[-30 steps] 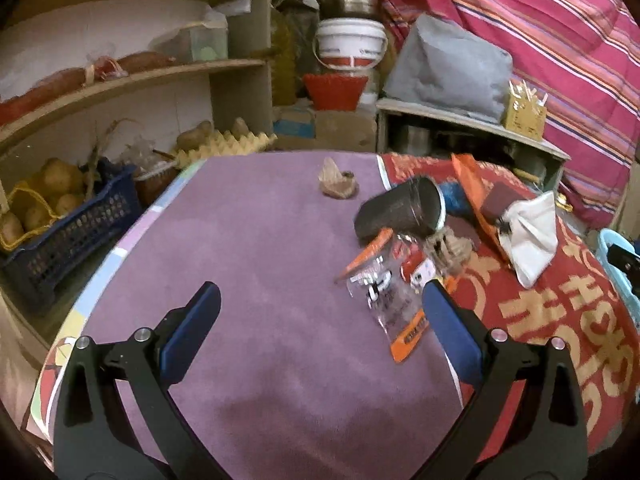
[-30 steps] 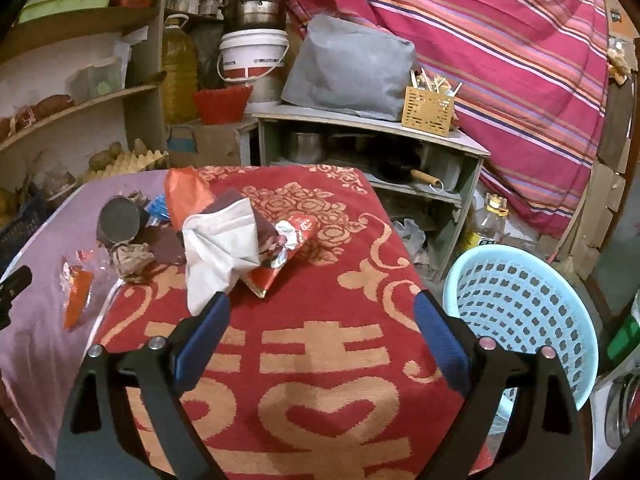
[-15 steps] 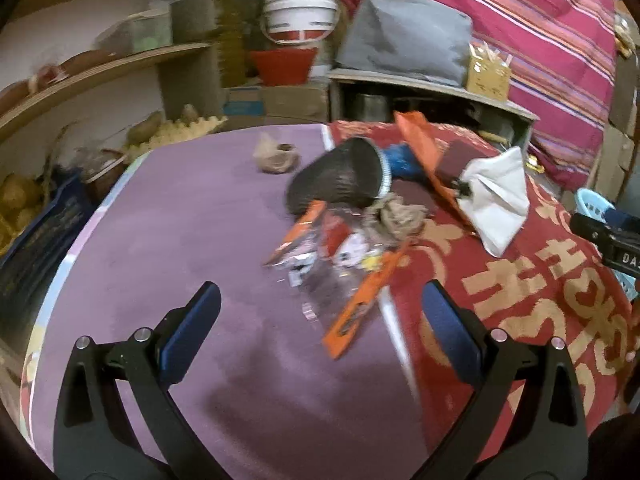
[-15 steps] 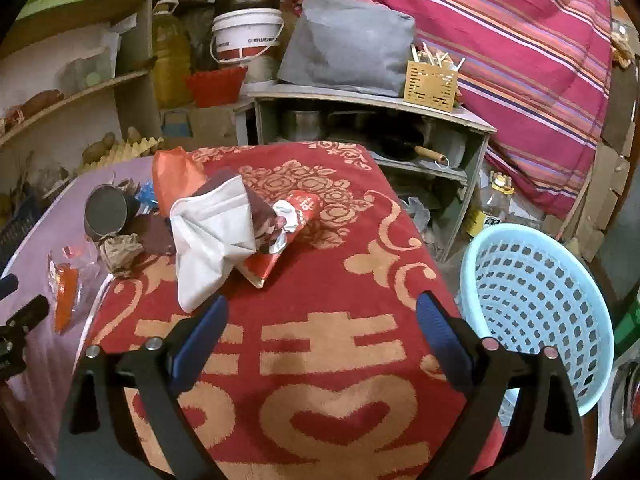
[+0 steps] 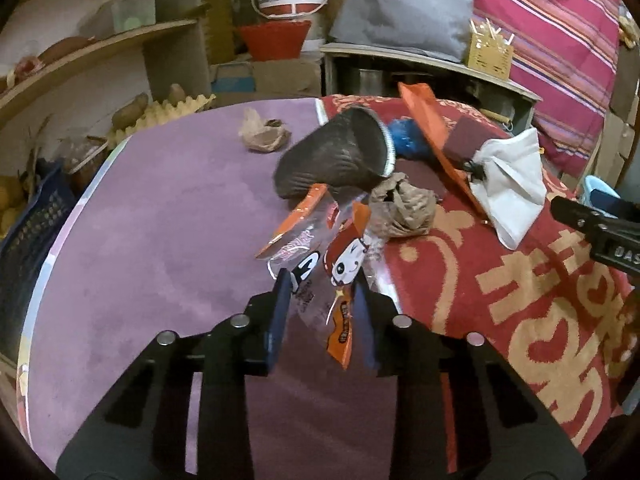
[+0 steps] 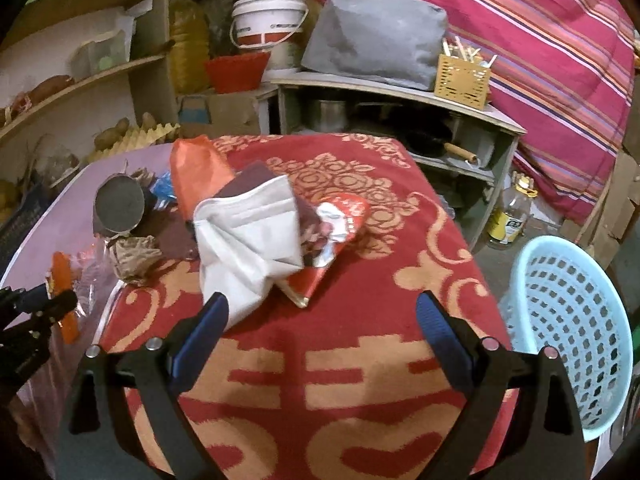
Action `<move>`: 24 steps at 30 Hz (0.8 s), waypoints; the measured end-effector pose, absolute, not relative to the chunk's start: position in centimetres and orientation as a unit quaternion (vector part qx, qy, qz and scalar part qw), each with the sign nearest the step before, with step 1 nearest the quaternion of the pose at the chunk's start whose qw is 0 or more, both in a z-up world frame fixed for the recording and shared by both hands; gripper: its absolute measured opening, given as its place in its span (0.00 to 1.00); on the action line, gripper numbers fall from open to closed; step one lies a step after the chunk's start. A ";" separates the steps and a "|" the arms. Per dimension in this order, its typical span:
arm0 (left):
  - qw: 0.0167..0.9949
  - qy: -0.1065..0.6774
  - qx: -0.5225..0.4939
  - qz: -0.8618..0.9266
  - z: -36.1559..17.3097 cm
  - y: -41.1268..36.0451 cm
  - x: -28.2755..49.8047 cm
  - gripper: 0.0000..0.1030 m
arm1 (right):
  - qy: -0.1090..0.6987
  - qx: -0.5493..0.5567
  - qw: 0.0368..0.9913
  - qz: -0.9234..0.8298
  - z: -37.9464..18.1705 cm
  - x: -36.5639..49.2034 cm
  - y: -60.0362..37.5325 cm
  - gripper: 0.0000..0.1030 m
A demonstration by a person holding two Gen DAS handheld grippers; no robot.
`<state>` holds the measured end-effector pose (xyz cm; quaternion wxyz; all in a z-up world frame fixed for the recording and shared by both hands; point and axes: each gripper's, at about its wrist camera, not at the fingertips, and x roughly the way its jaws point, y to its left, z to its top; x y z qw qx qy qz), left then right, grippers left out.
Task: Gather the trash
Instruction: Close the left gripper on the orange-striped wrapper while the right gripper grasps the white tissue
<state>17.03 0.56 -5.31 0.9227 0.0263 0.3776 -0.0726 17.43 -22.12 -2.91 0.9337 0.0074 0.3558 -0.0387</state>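
Left hand-held gripper (image 5: 322,300): fingers drawn close together on the near end of the clear snack wrapper (image 5: 324,264), pinching it; fingertips low over the purple part of the worktop (image 5: 160,248)
Right hand-held gripper (image 6: 322,316): fingers spread wide, nothing between them; hovers over the red patterned cloth (image 6: 320,380), its left fingertip just beside the white bag
Clear snack wrapper: transparent with orange edges and a cartoon face, lying across the border of purple surface and red cloth, far end under the dark cup
Dark cup (image 5: 340,160): on its side, mouth turned right, touching the wrapper and the crumpled brown paper (image 5: 404,208)
Second brown scrap (image 5: 262,134): alone on the purple surface, apart from the pile
White bag (image 6: 248,240): crumpled on the red cloth, leaning on an orange packet (image 6: 198,176) and a red printed wrapper (image 6: 340,220)
Blue scrap (image 5: 408,142): behind the cup, partly hidden
Light blue basket (image 6: 568,320): beside the worktop on the right, perforated wall, tilted towards the camera
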 end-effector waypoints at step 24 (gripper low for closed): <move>0.943 0.333 -0.006 -0.006 -2.8 8.6 15.4 0.19 | 0.399 -0.004 0.917 -0.012 -4.9 21.4 -18.9 0.52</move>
